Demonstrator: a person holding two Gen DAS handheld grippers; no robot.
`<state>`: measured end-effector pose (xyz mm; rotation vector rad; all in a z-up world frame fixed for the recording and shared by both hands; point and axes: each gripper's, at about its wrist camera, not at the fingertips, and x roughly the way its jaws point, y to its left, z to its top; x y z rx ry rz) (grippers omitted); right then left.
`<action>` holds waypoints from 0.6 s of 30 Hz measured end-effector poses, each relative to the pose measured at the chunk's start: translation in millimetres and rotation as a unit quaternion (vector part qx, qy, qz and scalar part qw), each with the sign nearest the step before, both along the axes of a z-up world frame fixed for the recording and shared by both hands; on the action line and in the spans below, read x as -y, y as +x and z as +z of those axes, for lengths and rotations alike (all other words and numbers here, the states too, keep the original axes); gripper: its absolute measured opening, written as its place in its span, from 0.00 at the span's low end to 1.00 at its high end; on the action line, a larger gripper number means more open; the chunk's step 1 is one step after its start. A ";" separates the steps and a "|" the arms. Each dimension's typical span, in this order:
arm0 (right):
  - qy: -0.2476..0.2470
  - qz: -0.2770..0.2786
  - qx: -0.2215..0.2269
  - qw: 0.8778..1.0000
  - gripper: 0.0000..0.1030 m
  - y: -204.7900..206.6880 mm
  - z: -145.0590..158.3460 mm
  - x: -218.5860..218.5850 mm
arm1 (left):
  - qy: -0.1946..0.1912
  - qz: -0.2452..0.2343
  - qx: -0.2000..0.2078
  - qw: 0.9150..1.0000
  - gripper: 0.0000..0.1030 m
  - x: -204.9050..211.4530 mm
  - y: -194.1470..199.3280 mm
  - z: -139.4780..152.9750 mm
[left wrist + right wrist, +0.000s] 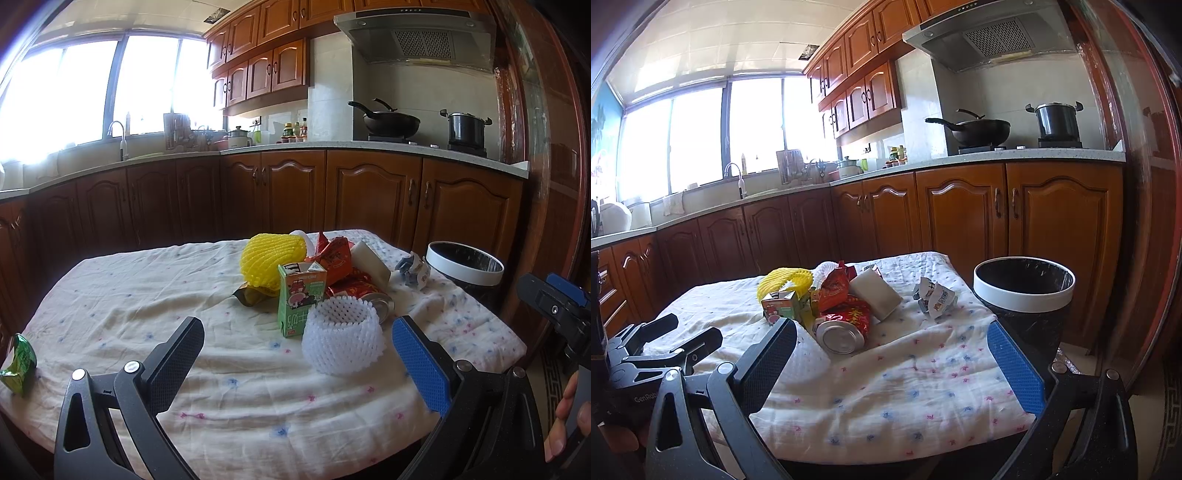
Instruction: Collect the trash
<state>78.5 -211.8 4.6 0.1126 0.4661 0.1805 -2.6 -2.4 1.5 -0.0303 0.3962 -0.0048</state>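
Left gripper [297,354] jaws spread wide, nothing between them; one finger pad black with fine knurl, the other blue [421,365] with the same grid texture. Just ahead of it and slightly toward the blue pad: white foam fruit net [341,334], squat open cylinder, diamond mesh. Behind that stands a green milk carton [301,301], top torn open, cartoon print and Chinese characters on the face, not legible enough to transcribe. Further ahead, yellow foam net [271,260], rounded. Red foil snack wrappers [334,258] with gold characters lean behind the carton; aluminium can [380,302] lies on its side beside the white net. Crumpled printed paper [413,271] farther out on the blue-pad side, near the bin [463,267]: black body, white rim ring, dark liner. Green crinkled wrapper [18,365] far off beyond the black pad, at the cloth edge. Tablecloth [147,295]: cream cotton, wrinkled, small blue and pink flecks. Right gripper [892,363] also wide open and empty; the can's silver end faces it, just ahead. "GenRob…" is printed on the other gripper's body in the right wrist view.
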 end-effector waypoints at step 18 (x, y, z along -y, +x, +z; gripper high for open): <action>0.011 -0.002 -0.011 1.000 1.00 5.4 -8.1 2.6 | 0.002 -0.005 -0.015 1.000 0.99 3.6 8.6 -5.3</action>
